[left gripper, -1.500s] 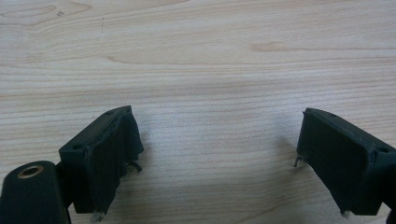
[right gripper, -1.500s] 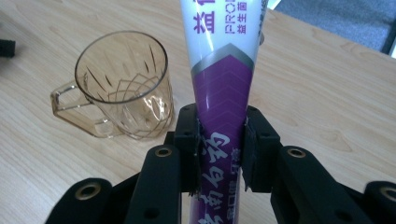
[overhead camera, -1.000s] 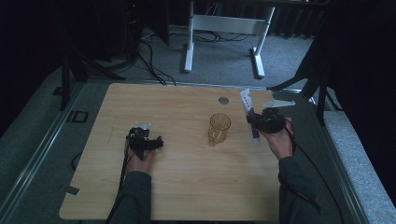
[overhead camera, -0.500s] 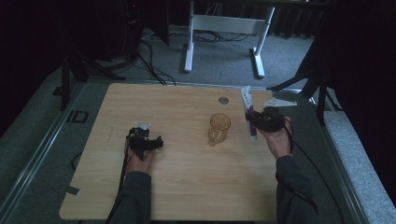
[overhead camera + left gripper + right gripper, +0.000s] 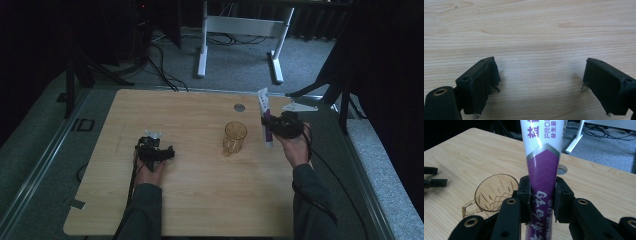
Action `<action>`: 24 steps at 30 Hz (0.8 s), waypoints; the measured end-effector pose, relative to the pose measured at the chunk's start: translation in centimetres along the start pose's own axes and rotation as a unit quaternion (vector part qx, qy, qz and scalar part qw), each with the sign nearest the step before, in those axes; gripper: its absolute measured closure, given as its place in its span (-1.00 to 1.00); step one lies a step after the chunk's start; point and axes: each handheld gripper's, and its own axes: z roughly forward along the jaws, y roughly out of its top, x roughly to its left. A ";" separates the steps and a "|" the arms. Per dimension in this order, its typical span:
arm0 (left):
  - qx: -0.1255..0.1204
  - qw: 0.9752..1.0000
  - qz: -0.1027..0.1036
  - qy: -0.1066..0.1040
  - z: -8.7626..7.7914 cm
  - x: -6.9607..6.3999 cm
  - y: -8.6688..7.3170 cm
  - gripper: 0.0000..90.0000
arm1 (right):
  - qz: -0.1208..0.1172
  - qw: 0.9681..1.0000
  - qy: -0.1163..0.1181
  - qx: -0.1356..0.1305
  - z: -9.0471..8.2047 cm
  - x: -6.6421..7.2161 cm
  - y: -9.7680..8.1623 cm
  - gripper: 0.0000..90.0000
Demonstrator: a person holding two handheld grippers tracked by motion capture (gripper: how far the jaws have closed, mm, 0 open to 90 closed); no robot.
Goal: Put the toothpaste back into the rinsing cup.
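While the right gripper (image 5: 541,200) pinches the purple tube (image 5: 543,165), the amber cup (image 5: 495,192) stands just beside; left gripper (image 5: 541,82) spread.

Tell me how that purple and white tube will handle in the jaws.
The tube looks soft-walled, so it probably dents under the right gripper. Its glossy skin may slip. Held upright, its wide flat end could sway.

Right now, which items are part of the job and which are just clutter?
In the job:
- purple-and-white tube, clamped in the right hand-held gripper
- amber glass cup, beside the tube

Lying about:
- grey disc set in the table
- white frame on the floor
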 end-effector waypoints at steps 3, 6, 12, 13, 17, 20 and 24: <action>0.000 1.000 0.000 0.000 0.0 0.0 0.0 -0.75 | -0.002 1.000 -0.001 0.000 0.1 0.1 0.2 0.58; 0.000 1.000 0.000 0.000 0.0 0.0 0.0 -0.75 | -0.003 1.000 -0.001 -0.001 0.1 0.1 0.4 0.58; 0.000 1.000 0.000 0.000 0.0 0.0 0.0 -0.75 | -0.004 1.000 -0.004 -0.006 0.2 0.2 0.6 0.58; 0.000 1.000 0.000 0.000 0.0 0.0 0.0 -0.75 | -0.002 1.000 -0.004 -0.007 0.2 0.1 0.7 0.58; 0.000 1.000 0.000 0.000 0.0 0.0 0.0 -0.75 | -0.001 1.000 -0.004 -0.011 0.3 0.2 0.8 0.58; 0.000 1.000 0.000 0.000 0.0 0.0 0.0 -0.75 | 0.000 1.000 -0.002 -0.014 0.5 0.4 1.0 0.58; 0.000 1.000 0.000 0.000 0.0 0.0 0.0 -0.75 | 0.000 1.000 -0.001 -0.020 0.7 0.7 1.2 0.58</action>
